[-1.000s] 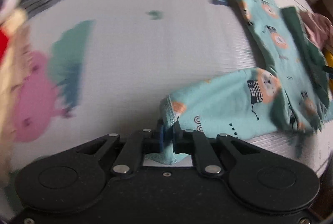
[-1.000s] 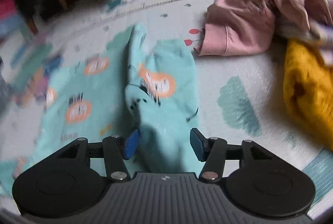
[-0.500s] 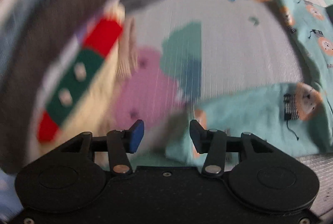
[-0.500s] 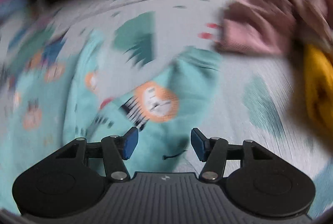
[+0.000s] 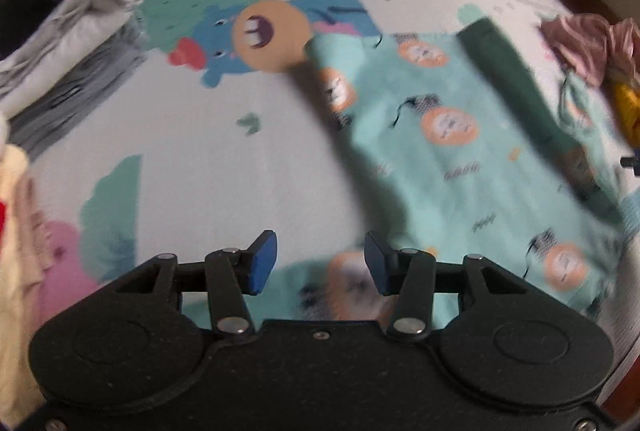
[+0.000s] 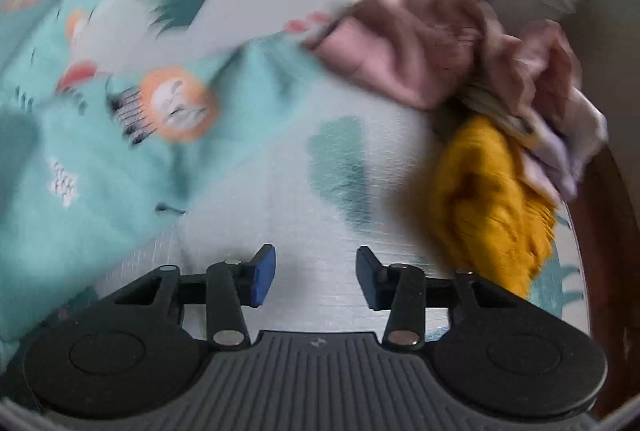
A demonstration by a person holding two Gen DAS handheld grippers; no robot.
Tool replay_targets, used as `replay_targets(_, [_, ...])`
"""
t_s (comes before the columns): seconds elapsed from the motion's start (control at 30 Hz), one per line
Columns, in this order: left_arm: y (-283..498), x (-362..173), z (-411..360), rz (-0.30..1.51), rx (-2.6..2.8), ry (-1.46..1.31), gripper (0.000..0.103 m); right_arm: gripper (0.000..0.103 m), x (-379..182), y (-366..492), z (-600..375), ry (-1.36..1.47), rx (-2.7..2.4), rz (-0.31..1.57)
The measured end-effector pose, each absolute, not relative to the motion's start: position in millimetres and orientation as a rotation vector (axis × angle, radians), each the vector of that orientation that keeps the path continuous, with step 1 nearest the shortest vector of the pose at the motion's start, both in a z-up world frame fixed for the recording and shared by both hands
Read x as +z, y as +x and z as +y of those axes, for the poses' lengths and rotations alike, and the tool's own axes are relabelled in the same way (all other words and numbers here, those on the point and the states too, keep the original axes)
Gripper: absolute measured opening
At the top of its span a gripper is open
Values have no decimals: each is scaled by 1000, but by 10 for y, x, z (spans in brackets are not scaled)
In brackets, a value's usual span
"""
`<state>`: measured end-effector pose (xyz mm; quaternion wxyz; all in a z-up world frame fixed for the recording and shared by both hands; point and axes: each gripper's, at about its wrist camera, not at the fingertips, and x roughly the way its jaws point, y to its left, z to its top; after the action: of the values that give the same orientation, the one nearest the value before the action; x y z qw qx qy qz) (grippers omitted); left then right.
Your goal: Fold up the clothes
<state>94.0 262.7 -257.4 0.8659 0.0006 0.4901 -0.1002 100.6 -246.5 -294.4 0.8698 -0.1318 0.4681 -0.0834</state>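
Underneath everything, a printed play mat (image 5: 248,167) with cartoon shapes, spreading across both views.

On the mat, a teal printed garment (image 5: 448,151), lying flat and partly folded, with a dark green band (image 5: 516,87) running along its right side in the left wrist view. Long axis running from near the camera away and slightly leftward; left edge slanting from the far orange cartoon face down toward the fingers. In the right wrist view, the same garment (image 6: 100,135) off to the left, one limb reaching toward the pink heap.

Around the edges: a folded stack of grey and white clothes (image 5: 76,43) far left, a cream piece (image 5: 16,231) at the left rim, a crumpled pink garment (image 6: 432,47) and a mustard one (image 6: 488,199) to the right, touching each other.

Left gripper (image 5: 316,267): blue pads spread apart, nothing pinched, near hem of the teal cloth showing blurred directly between and just below them.

Right gripper (image 6: 315,279): pads likewise spread, empty, over bare mat, with teal fabric well to its left and the mustard heap just beside its right finger.

Judging from this: left gripper the nearer one, already over the near hem, so probably only a short drop and a pinch there. Right gripper likely needing to swing leftward to meet the garment's right edge before any fold across the long axis. Much motion blur, so exact edge position hard to fix.
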Motion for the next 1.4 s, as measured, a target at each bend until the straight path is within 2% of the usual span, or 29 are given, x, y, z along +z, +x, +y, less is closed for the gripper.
replay_targets(0.07, [1115,-2523,2611,1028,-217,-35,47,46,-2765,1035,-2495,-202,-165,903])
replay_targets(0.2, [1641,-2462,2597,1064,-228,-104,47,45,-2533,1475,-2161,-64,21,870])
replay_targets(0.43, [2407,-2653,2436,1146,-256,-45,47,50,-2655,2355,-1532,46,144,924])
replay_targets(0.63, [2623,-2974,2387,1110,-267,-218,47,49,-2860,2932,-1255,79,228,978])
replay_targets(0.67, [2635,-3029,2355,1109,-277,-227,38,39,-2901,2952,-1274,39,247,975])
replay_targets(0.7, [2644,-3055,2326,1101,-285,-225,7,31,-2925,2970,-1334,-8,256,957])
replay_targets(0.73, [2648,-3048,2301,1088,-289,-211,5,28,-2941,2993,-1439,-45,232,942])
replay_targets(0.77, [2653,-3042,2277,1075,-294,-197,5,30,-2950,3068,-1553,-68,177,940])
replay_targets(0.9, [2734,-3022,2370,1054,-237,-185,6,30,-2791,3198,-2016,26,98,903])
replay_targets(1.0, [2748,-3024,2415,1045,-233,-226,7,41,-2675,2987,-2012,-14,252,895])
replay_targets(1.03, [2739,-3020,2417,1046,-235,-235,12,50,-2672,2887,-1974,-56,314,906])
replay_targets(1.07, [2728,-3014,2423,1046,-238,-248,26,50,-2720,2769,-1914,-134,368,935])
replay_targets(1.1, [2707,-2999,2433,1041,-233,-261,35,50,-2776,2649,-1870,-203,418,966])
replay_targets(1.2, [2607,-2873,2429,1012,-217,-241,37,50,-2983,2312,-1855,-376,485,1058])
replay_targets(1.27, [2491,-2747,2387,982,-250,-200,37,50,-2948,2105,-2007,-423,460,997])
replay_targets(1.4, [2130,-2595,2419,962,-305,-193,40,53,-2836,1933,-2617,-244,185,928])
